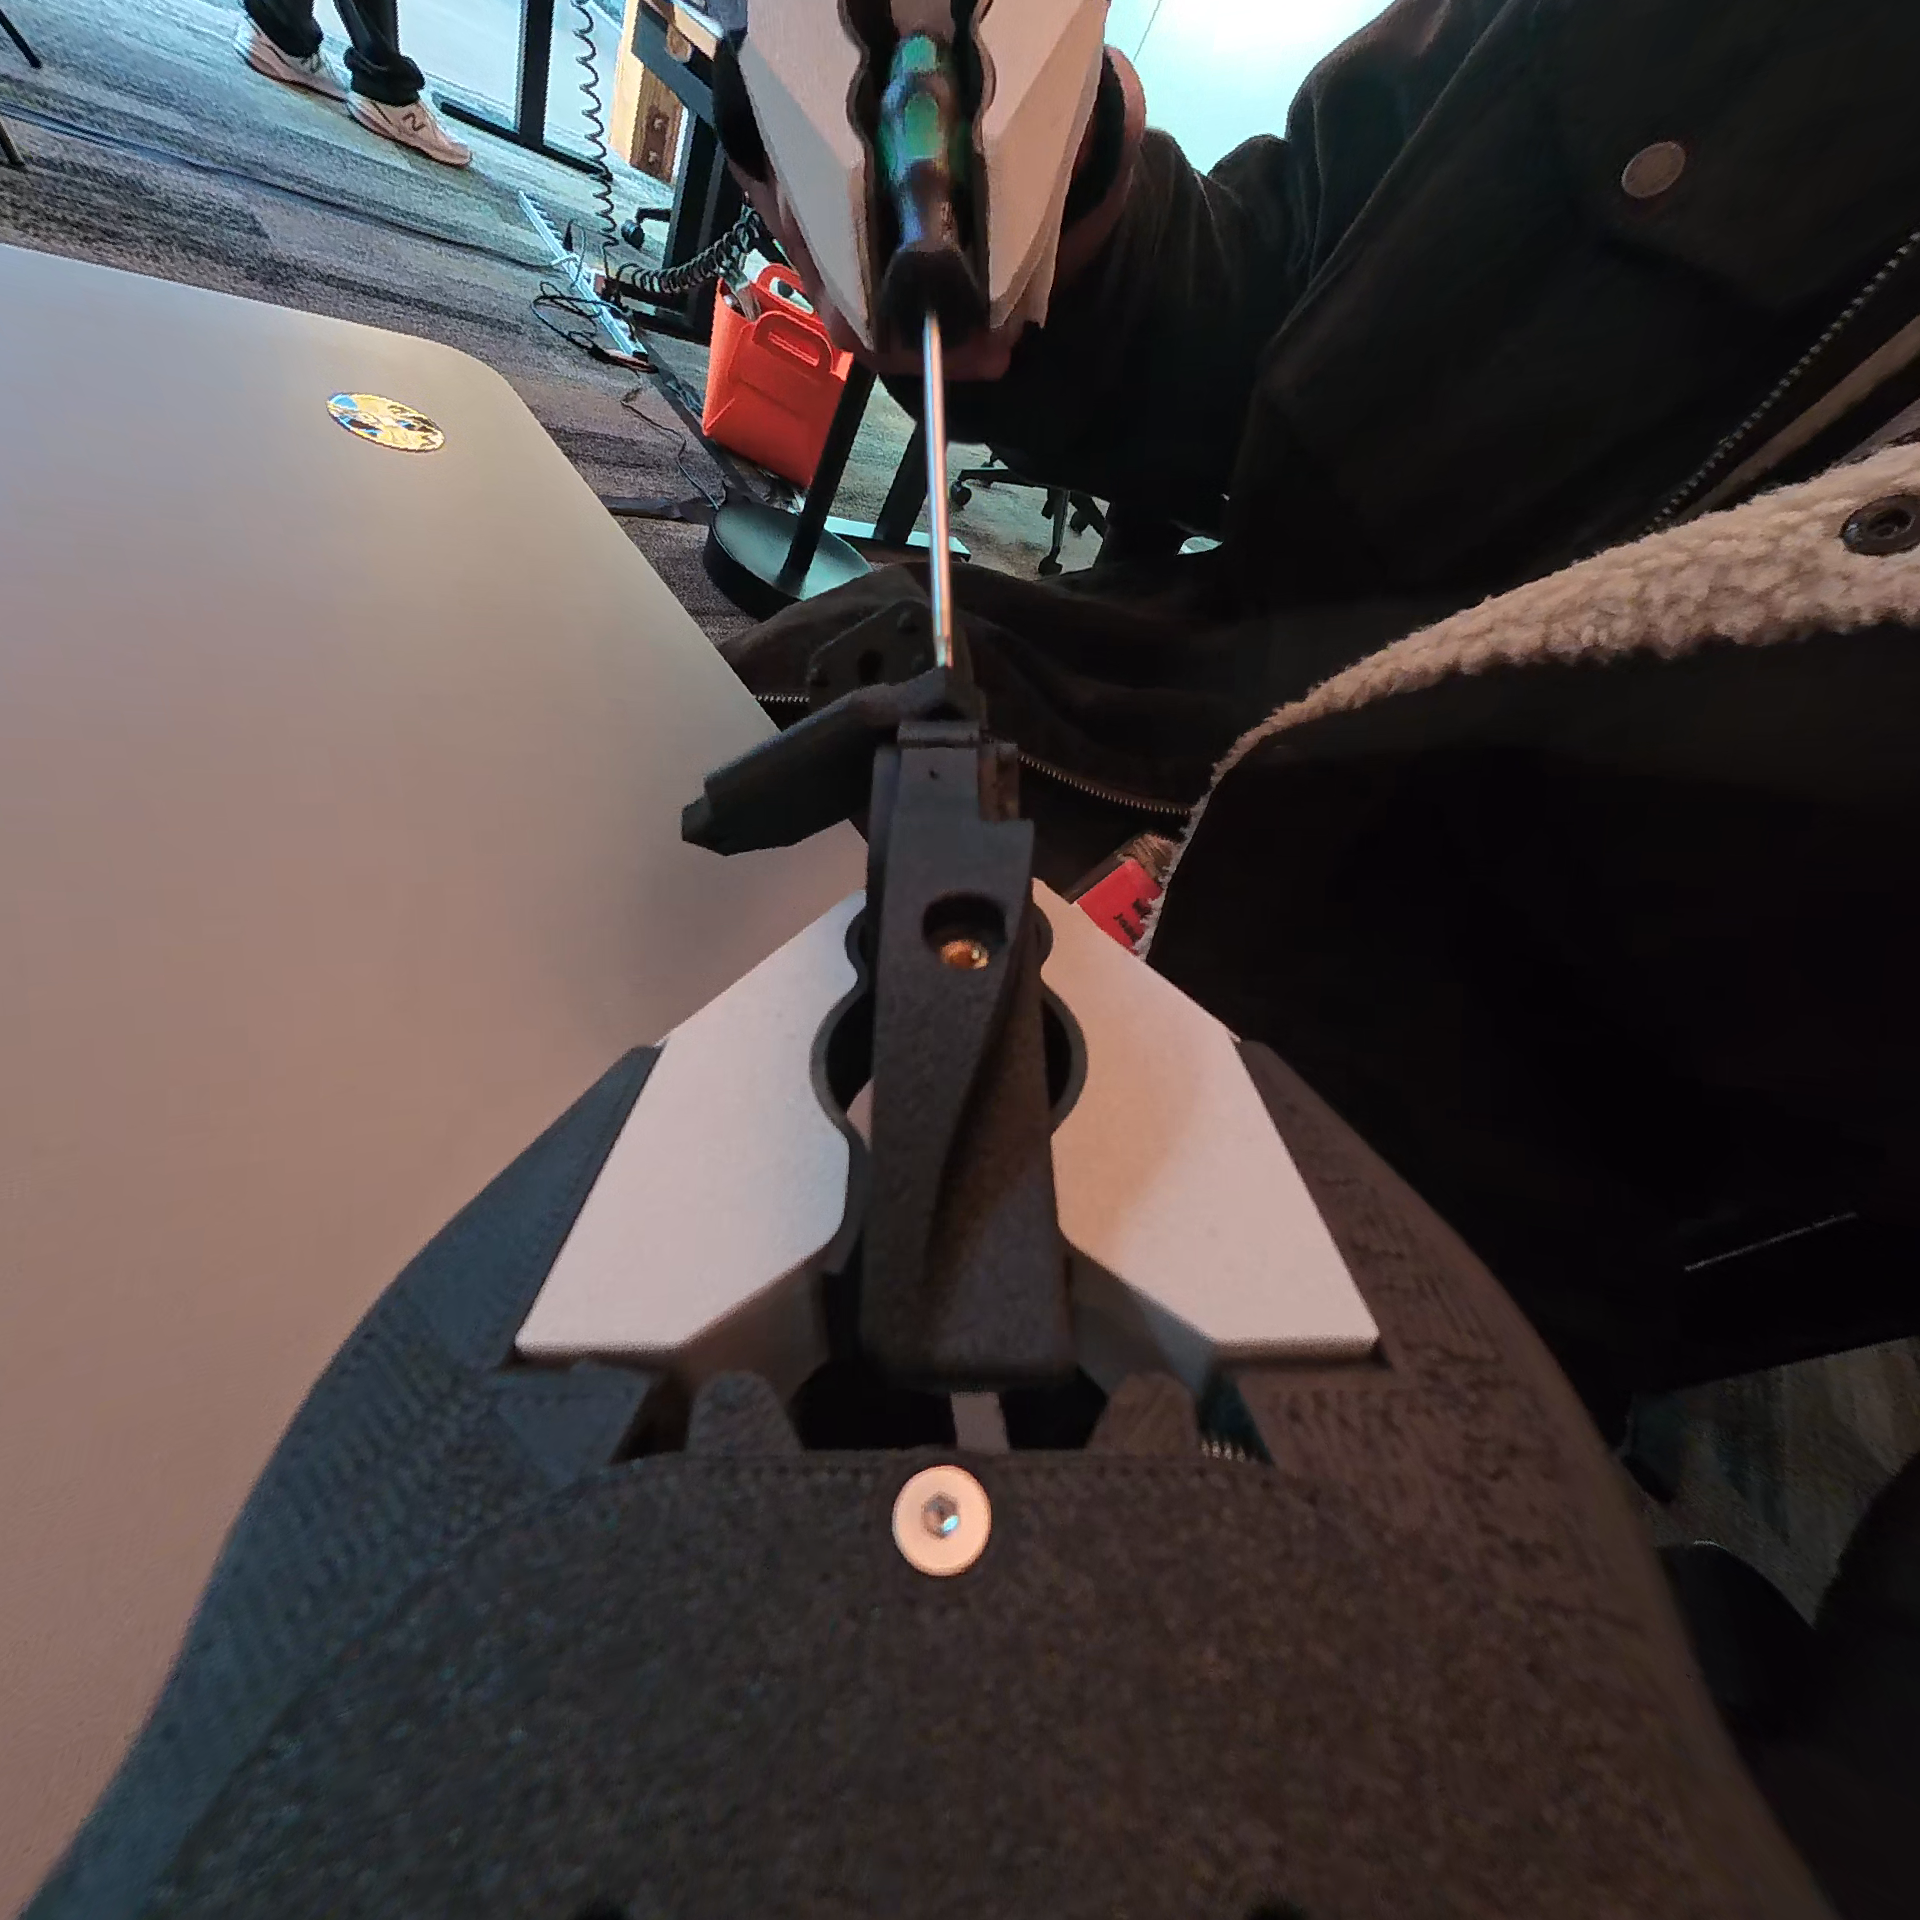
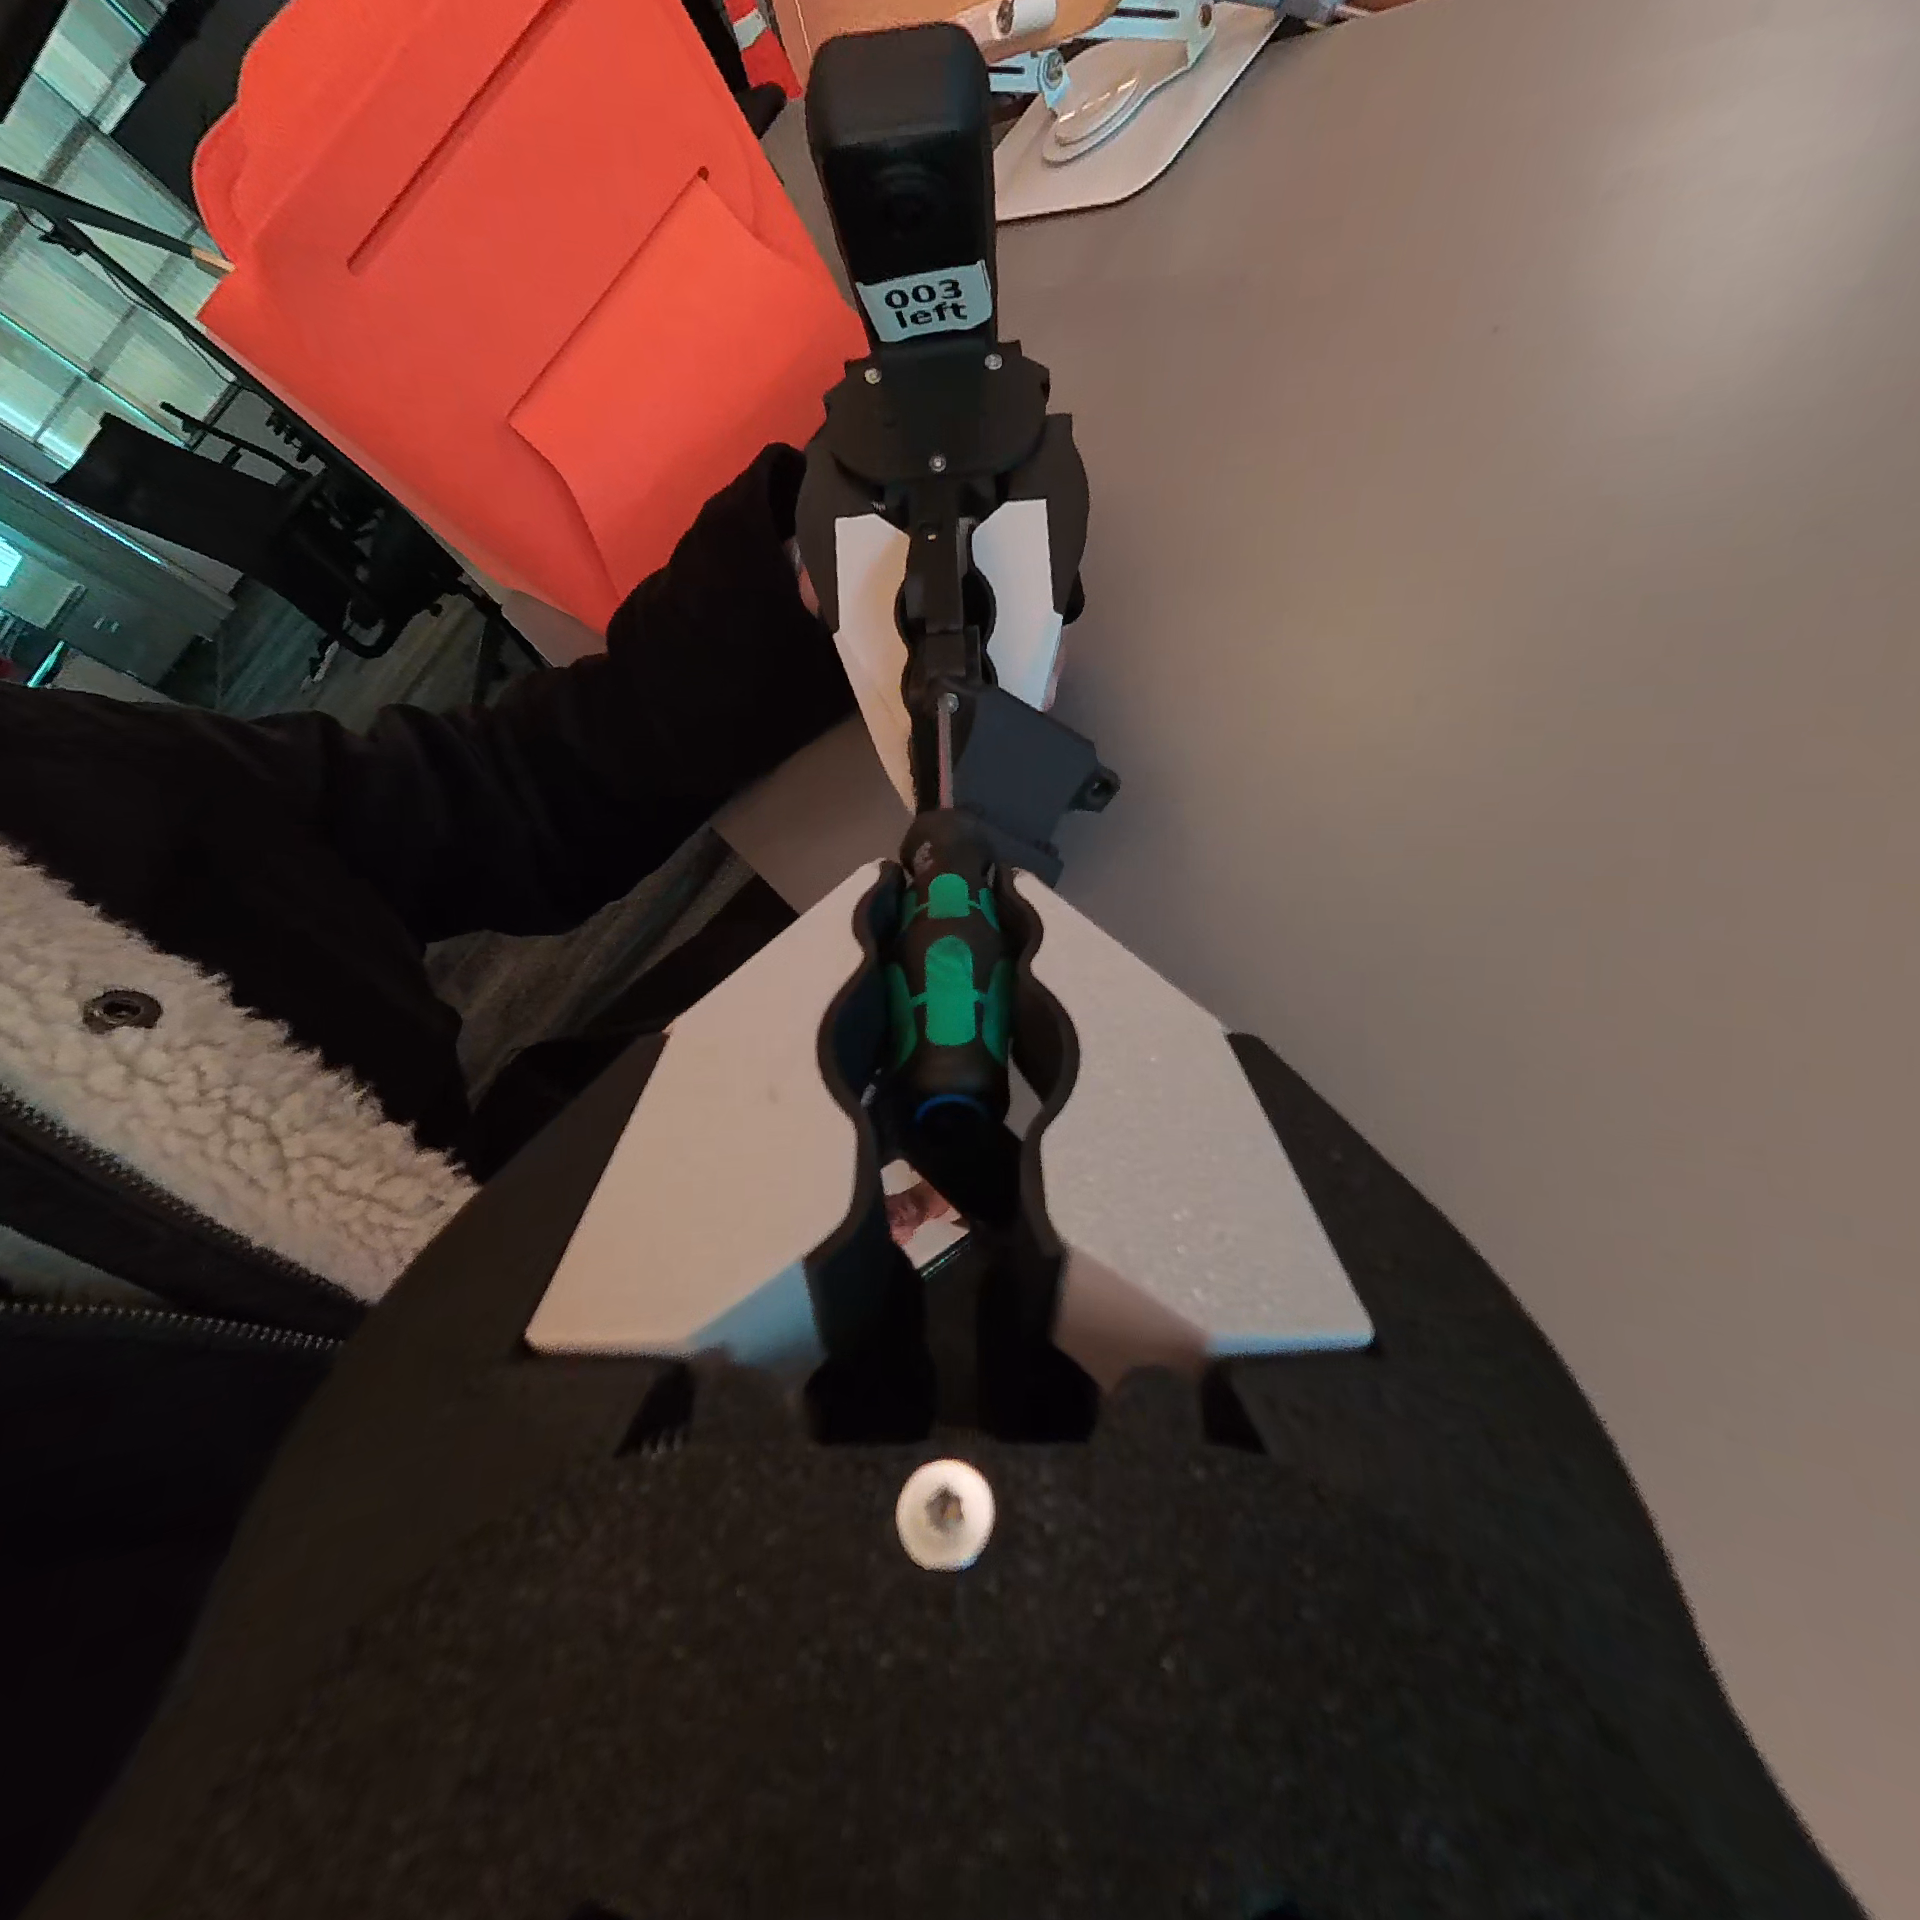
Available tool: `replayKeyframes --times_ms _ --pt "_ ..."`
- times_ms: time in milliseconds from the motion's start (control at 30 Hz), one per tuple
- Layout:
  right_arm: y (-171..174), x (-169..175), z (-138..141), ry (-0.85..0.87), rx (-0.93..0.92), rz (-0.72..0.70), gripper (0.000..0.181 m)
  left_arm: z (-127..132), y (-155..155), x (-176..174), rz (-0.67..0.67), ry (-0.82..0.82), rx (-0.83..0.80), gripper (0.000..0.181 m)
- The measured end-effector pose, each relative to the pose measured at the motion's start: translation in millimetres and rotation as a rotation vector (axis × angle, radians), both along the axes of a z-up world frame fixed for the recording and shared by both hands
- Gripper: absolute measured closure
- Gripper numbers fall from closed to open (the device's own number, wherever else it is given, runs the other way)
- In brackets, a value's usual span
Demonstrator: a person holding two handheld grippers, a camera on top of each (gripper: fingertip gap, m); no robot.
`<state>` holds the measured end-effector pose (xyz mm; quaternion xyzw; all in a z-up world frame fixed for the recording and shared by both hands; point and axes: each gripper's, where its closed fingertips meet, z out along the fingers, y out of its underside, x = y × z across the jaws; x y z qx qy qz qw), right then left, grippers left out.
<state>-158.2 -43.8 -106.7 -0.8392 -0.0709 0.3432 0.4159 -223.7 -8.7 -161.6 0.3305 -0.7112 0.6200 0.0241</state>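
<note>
Green-black screwdriver [image 2: 951,987], thin steel shaft

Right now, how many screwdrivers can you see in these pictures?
1. The green-and-black screwdriver is clamped in the right gripper; its tip meets the black printed part held in the left gripper. I see no others; some may be hidden.

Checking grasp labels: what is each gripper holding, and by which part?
Left gripper: dark printed part, by its lower body. Right gripper: green-and-black screwdriver, by its handle.
</note>
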Motion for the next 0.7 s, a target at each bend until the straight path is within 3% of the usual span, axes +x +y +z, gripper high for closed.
replayKeyframes --times_ms 467,600,700 --pt "0.0 -1.9 -1.0 -0.069 0.019 0.015 0.165 -1.9 -0.3 -0.4 -0.006 0.008 0.010 0.159" --pt "0.4 -4.0 -1.0 -0.315 0.136 0.086 0.164 -7.4 -1.6 0.1 -0.008 0.026 0.030 0.159" --pt "1.3 -6.6 3.5 -0.636 0.322 0.219 0.165 -6.9 -2.6 -0.3 -0.012 0.032 0.016 0.159"
